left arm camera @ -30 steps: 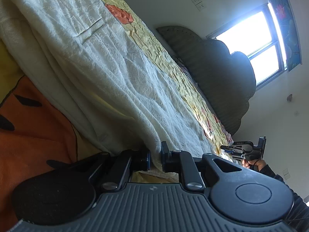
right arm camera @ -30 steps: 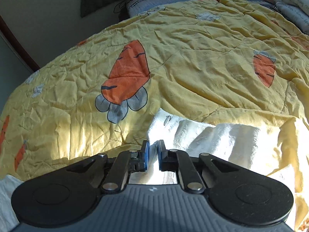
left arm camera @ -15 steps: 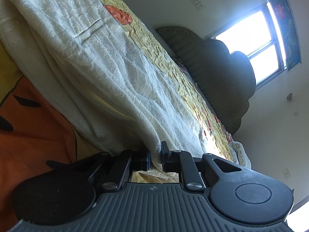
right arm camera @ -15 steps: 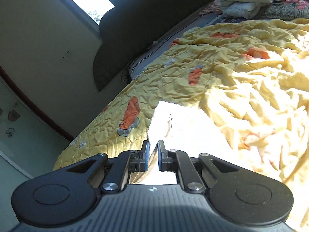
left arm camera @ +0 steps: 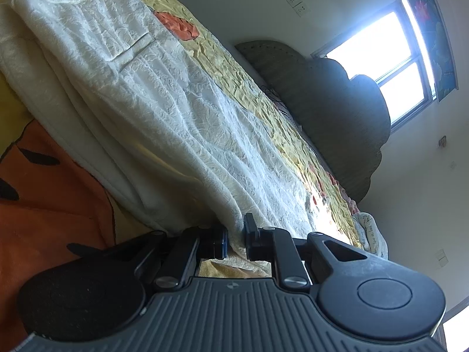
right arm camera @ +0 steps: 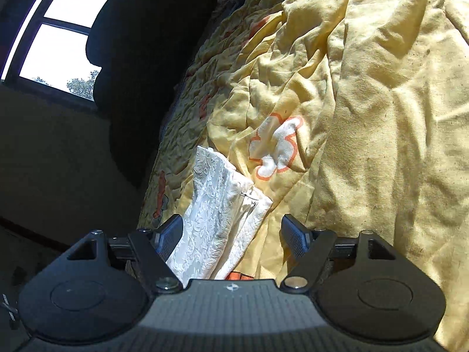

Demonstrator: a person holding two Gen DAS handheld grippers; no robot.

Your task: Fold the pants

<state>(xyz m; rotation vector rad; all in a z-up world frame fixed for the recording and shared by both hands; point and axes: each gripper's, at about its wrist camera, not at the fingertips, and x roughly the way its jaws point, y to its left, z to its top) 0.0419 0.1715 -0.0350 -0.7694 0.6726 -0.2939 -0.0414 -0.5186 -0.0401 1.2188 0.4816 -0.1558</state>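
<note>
The white lace pants (left arm camera: 164,111) lie stretched across the yellow carrot-print quilt (left arm camera: 263,99) in the left wrist view, waistband and back pocket toward the upper left. My left gripper (left arm camera: 236,239) is shut on a fold of the pants' edge. In the right wrist view one end of the pants (right arm camera: 217,214) lies on the quilt (right arm camera: 366,117), showing a zipper. My right gripper (right arm camera: 233,236) is open, its left finger (right arm camera: 168,234) beside the cloth, and it holds nothing.
A dark padded headboard (left arm camera: 331,99) stands at the far end of the bed below a bright window (left arm camera: 390,55). Folded bedding (left arm camera: 370,234) lies near the headboard. A large orange carrot print (left arm camera: 44,202) covers the quilt at left.
My right gripper has opened and let go of the pants' end, and has swung round toward the window side. My left gripper has kept its hold and barely moved.
</note>
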